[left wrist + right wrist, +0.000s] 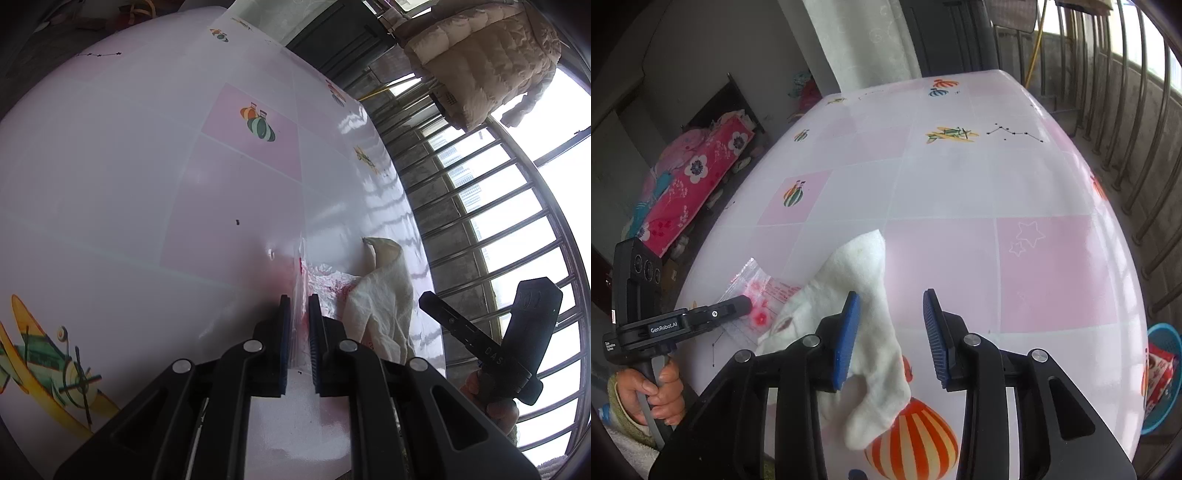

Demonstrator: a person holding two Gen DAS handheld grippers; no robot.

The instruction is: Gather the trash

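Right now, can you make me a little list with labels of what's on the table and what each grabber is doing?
table: pink and white checked tablecloth with balloon and plane pictures
trash: clear plastic bag with red print, lying flat
cloth: white fabric sock-like piece, partly over the bag
left gripper: fingers shut on the bag's edge
right gripper: fingers open, the cloth lying by one finger, not pinched
bin: blue basket past the table's edge, wrapper inside

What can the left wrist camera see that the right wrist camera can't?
Only the left view shows the puffy jacket hanging by the window.

Only the right view shows the blue basket past the table edge and the flowered blanket.

Both show the white cloth lying on the clear plastic bag, which the left tool pinches.
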